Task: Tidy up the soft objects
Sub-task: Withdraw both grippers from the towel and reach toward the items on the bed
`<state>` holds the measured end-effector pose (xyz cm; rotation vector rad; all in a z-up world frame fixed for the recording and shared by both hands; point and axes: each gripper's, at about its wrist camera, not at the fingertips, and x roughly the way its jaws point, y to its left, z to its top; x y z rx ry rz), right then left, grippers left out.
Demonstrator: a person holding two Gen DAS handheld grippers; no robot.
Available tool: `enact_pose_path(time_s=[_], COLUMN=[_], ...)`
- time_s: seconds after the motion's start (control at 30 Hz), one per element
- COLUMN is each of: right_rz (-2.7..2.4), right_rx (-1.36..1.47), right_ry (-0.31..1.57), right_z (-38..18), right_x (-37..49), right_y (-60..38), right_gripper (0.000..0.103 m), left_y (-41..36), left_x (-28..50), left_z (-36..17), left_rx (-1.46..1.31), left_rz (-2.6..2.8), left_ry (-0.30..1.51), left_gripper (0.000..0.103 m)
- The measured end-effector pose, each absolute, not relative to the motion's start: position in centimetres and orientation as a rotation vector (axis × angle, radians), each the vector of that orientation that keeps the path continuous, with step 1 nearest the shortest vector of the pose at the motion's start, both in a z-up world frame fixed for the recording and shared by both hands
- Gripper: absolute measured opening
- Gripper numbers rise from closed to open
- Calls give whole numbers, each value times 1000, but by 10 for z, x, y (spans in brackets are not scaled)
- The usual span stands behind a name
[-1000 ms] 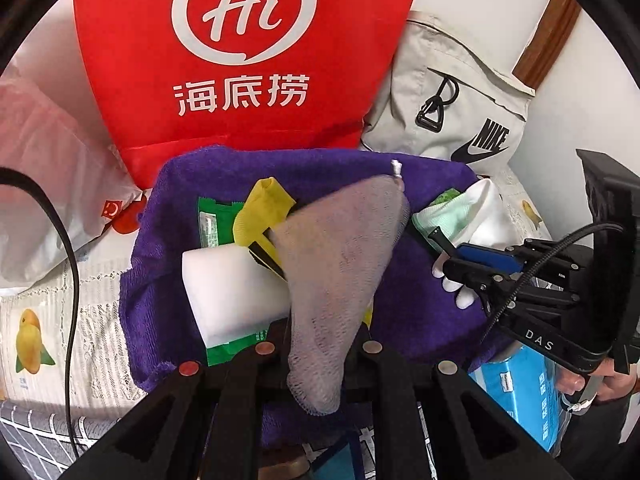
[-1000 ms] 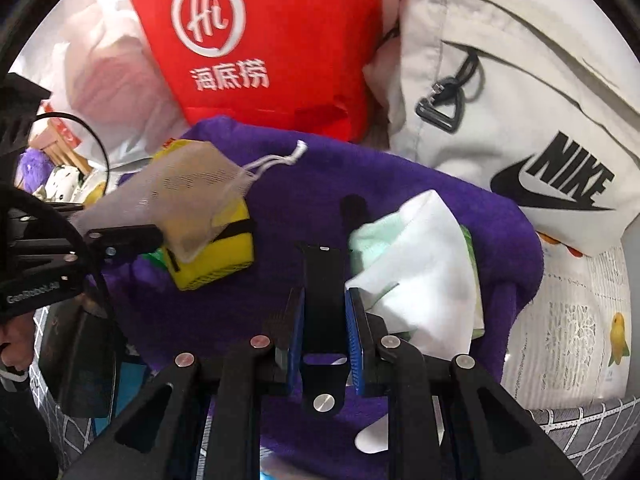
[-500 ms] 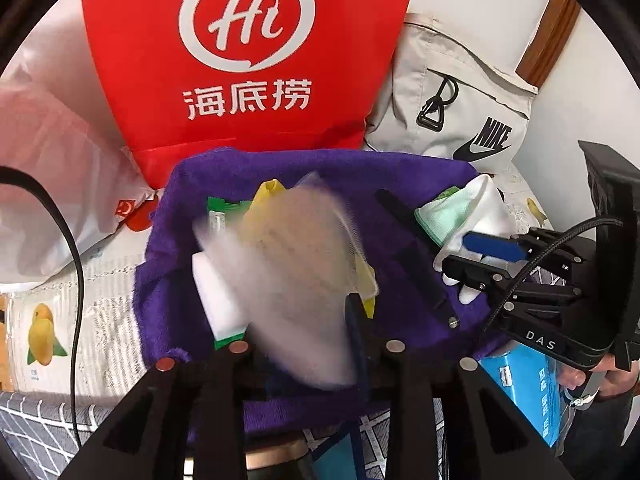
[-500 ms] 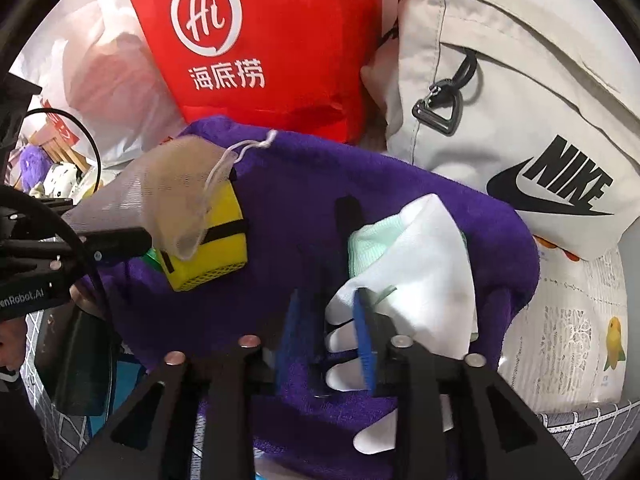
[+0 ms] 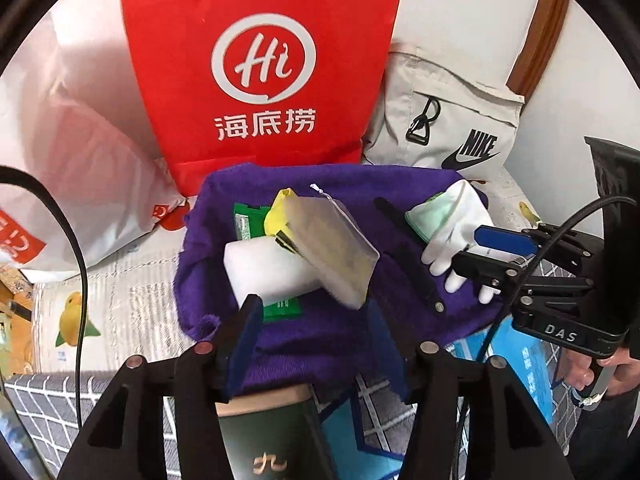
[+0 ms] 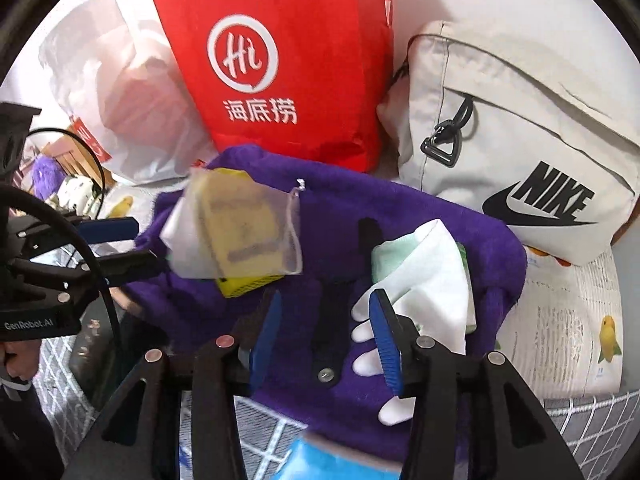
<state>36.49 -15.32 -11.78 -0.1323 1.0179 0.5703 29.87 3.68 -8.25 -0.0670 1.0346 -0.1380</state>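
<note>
We take this for a lived-in home: a red shopping bag [image 5: 260, 68], a grey Nike bag [image 6: 520, 152] and a white plastic bag [image 5: 76, 160] lean against the wall on a fruit-printed cloth [image 5: 100, 312].

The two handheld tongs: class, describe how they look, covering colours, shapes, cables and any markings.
Both tools are black, built of angular linked bars joined by round silver rivets. Each finger carries a flat blue ribbed pad. The left tongs bear white "GenRobot.AI" lettering on the body, the right tongs "DAS". A black cable loops over the right one; another curves by the left. A dark sleeve shows at the handle.
</note>
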Motion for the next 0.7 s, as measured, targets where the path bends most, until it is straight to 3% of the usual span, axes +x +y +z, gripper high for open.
enact_pose_path(time_s=[0.13, 0.23, 0.7], right_rz=[581, 593, 632], right_rx=[-103, -83, -44], right_ry=[1001, 983, 951], right_z=[-104, -91, -73], right_x=[350, 332, 225], right_y=[-156, -160, -181], right_gripper=[47, 55, 55], left_y=[40, 43, 61], left_x=[282, 268, 183], left_z=[-74, -71, -61], left_rx=[-71, -82, -154], left_rz=[-130, -120, -91], left_ry=[1025, 1022, 996], left_gripper=[58, 59, 64])
